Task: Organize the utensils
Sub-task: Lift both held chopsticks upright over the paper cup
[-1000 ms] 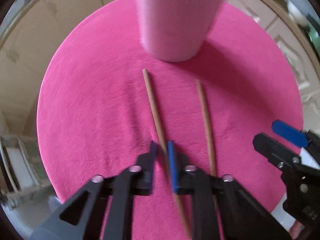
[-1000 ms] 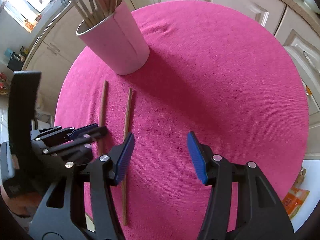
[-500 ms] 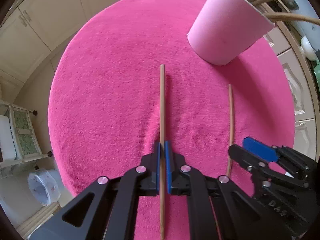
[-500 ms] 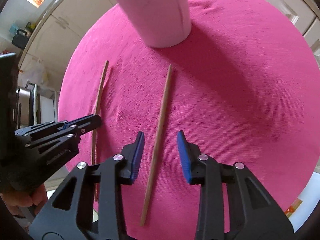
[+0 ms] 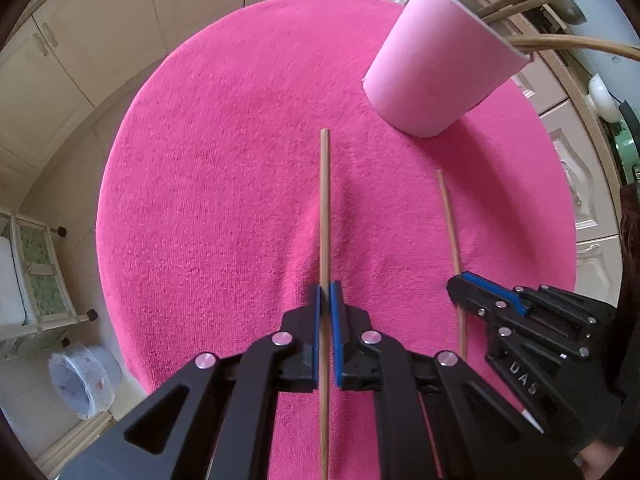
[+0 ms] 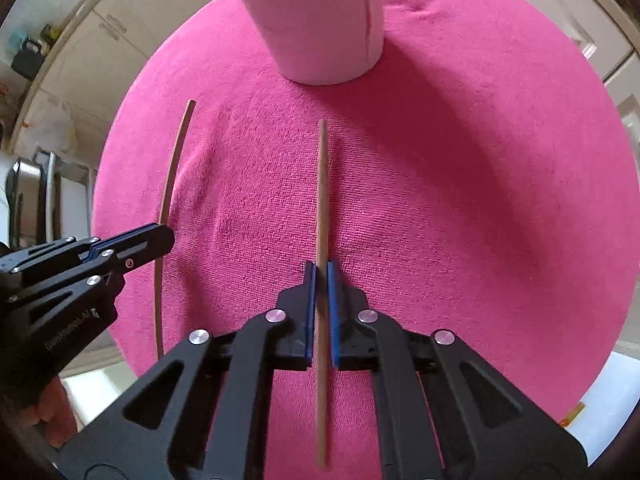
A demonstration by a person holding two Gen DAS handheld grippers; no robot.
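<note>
Change: the right gripper (image 6: 321,276) has just been closing and now clamps the right chopstick (image 6: 321,184), which a second ago lay free beside its open jaws.
Left gripper (image 5: 328,296): clamped on the left chopstick (image 5: 325,208).
Setting: both chopsticks over the pink mat (image 5: 224,184), near the pink cup (image 5: 436,68).

Cream panelled cabinet doors (image 5: 100,40) with metal handles; pale floor; small white-framed rack with green panels (image 5: 36,276); clear plastic-lined round bin (image 5: 82,380); wood-edged counter (image 5: 592,128) with white bowl (image 5: 602,96); daylight.
</note>
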